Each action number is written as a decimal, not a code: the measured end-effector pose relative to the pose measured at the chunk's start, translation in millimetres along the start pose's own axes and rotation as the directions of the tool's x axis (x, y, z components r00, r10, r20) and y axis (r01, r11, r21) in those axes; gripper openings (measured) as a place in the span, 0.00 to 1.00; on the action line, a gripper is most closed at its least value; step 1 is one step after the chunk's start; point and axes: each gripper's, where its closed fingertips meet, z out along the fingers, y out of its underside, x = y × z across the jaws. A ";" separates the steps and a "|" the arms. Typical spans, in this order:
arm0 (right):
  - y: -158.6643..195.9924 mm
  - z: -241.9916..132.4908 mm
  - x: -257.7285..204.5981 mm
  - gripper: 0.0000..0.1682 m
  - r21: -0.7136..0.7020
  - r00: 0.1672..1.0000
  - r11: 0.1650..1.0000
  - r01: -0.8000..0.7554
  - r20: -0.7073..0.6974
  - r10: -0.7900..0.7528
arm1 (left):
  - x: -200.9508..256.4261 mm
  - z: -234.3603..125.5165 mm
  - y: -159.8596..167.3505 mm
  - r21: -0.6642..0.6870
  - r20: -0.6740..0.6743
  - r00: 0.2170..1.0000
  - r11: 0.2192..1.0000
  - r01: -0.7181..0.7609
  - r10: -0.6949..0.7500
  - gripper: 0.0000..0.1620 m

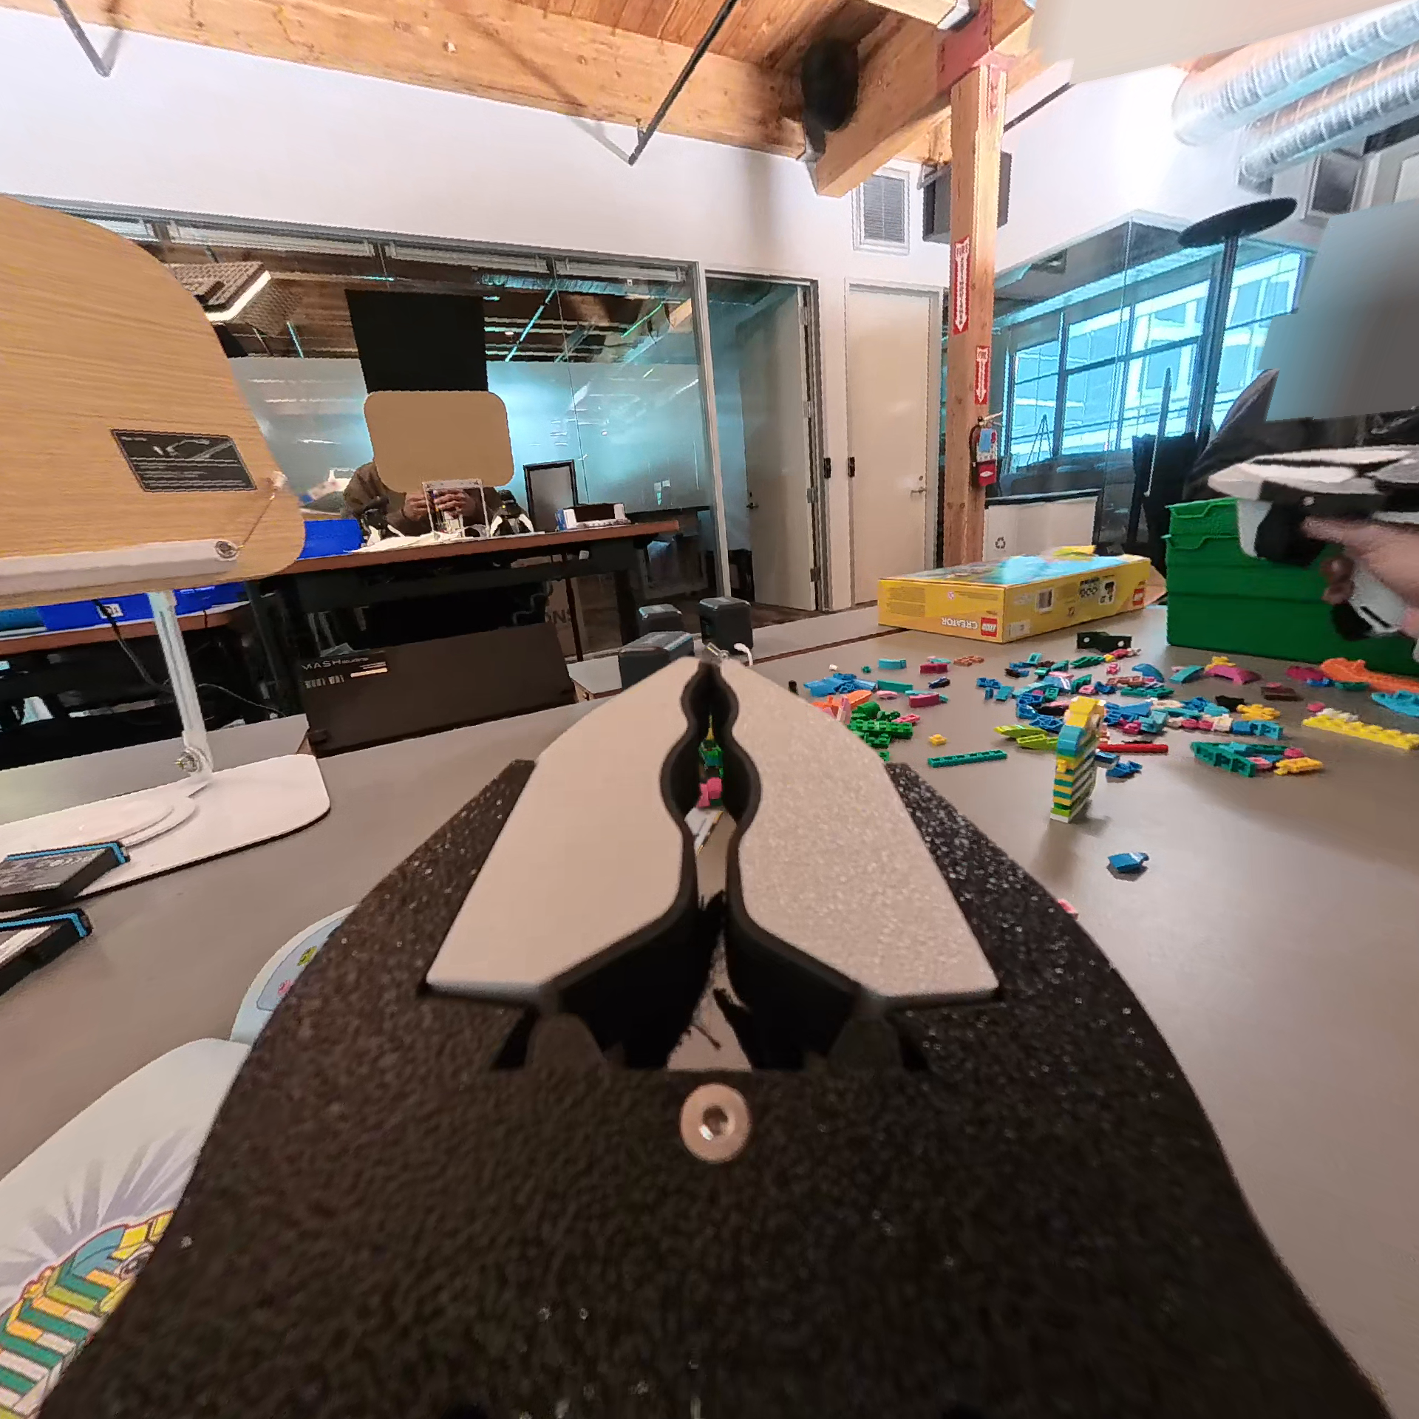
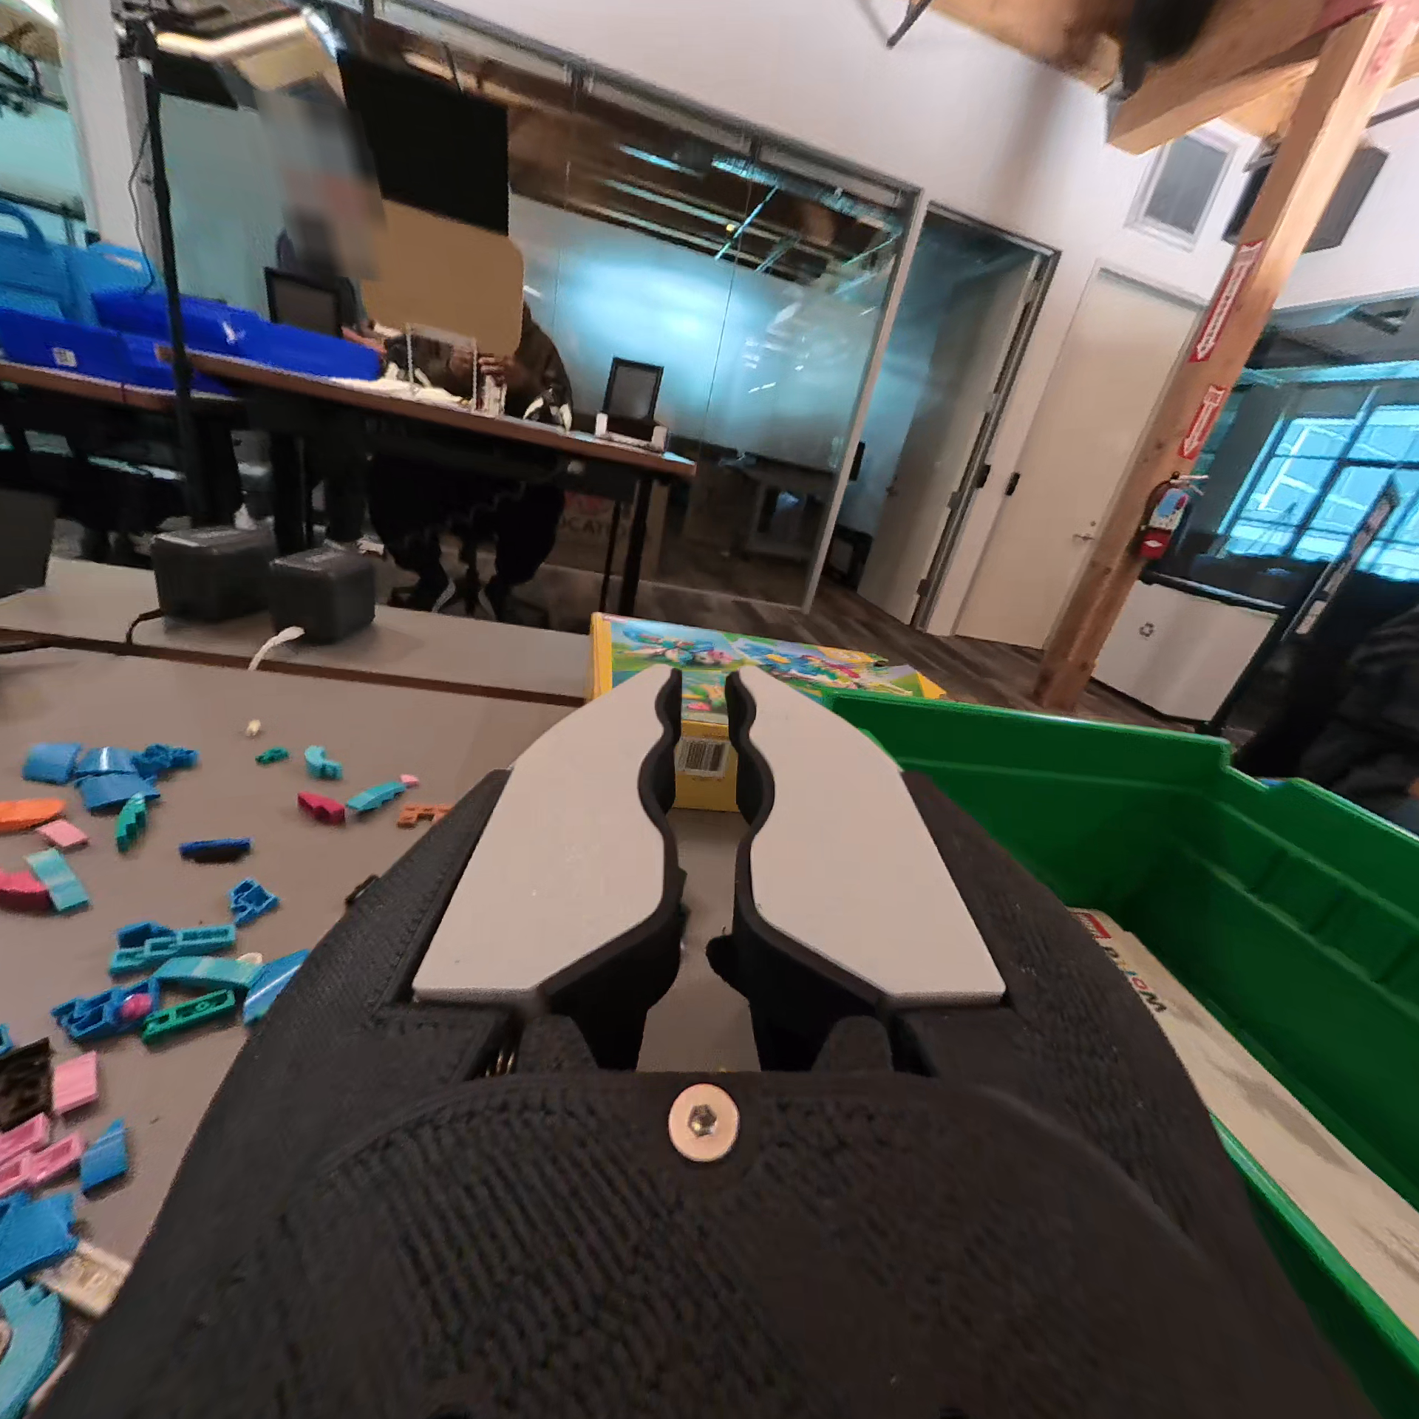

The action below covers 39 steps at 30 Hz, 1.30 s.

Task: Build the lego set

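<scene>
You are working at a grey table (image 1: 1152, 998) in an open workshop, and the small striped tower (image 1: 1075, 760), built of yellow, blue and green bricks, is your landmark. Nearest you, on the near-left side of that tower, your left gripper (image 1: 712, 679) hovers above the table with its jaws pressed together at the tips and nothing visibly between them; an instruction booklet (image 1: 69, 1267) lies under its body. Just this side of the tower sits a lone blue brick (image 1: 1127, 861). Around and behind the tower spreads the scatter of loose bricks (image 1: 1113, 691), mostly blue, teal, pink and green. To the tower's right, your right gripper (image 2: 702, 683) is raised beside the green bin (image 2: 1152, 806), its jaws slightly parted and empty. Beyond the bricks lies the yellow set box (image 1: 1013, 595). Judging by this, you are between placements, searching for the next piece; the next move calls for choosing one brick, opening a gripper and lowering it squarely over that piece.
</scene>
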 end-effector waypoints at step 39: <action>5.0 -1.8 23.9 0.03 0.032 0.976 0.985 0.171 -0.141 -0.164 | -6.2 -4.9 -7.2 0.059 0.000 0.997 0.995 0.075 -0.075 0.00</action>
